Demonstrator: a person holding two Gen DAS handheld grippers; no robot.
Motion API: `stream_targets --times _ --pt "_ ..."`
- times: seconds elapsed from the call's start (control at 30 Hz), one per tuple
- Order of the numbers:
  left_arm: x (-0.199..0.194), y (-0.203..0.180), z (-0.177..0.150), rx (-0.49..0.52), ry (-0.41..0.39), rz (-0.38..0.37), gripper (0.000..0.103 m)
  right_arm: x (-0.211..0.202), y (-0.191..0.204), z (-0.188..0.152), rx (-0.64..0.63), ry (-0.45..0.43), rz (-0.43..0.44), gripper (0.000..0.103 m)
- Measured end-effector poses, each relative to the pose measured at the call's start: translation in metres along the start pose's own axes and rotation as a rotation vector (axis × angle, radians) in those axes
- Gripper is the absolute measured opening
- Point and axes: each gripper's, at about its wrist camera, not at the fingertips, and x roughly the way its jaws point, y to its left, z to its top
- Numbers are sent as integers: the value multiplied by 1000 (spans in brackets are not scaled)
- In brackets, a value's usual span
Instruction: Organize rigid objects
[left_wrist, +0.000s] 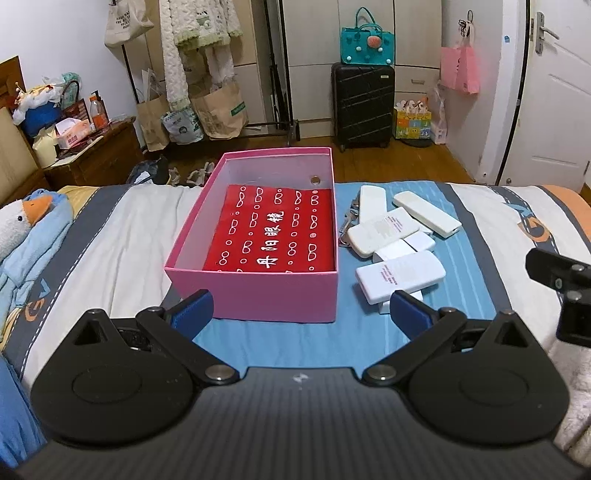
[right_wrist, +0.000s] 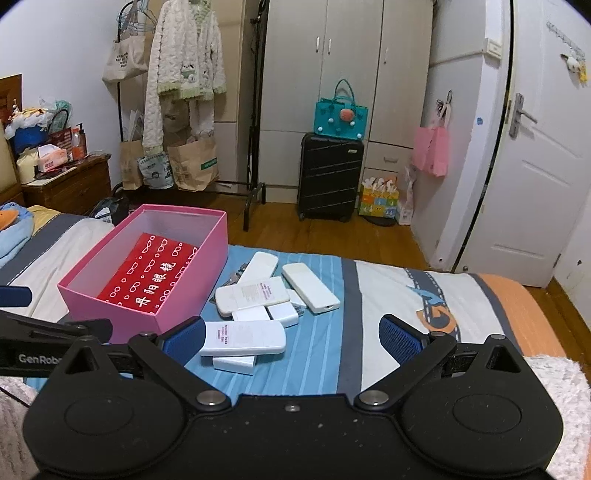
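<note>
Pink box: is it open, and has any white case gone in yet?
Open, no lid on the pink box. Inside lies only a red printed packet; the white cases all lie on the bed beside it.

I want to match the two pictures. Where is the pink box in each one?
Left wrist view: the pink box sits in the middle, straight ahead on the bed.
Right wrist view: the pink box sits left of centre.
Shared landmark: the black suitcase stands on the floor behind it.
</note>
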Motion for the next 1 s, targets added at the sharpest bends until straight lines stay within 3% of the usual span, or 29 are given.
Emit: stream_targets --times 0.57,1.0 --pt "-10 4 -1 5 3 15 103 -10 -2 2 19 1 12 101" --pt "-5 13 0 -26 23 -25 103 -5 -4 1 24 13 15 102"
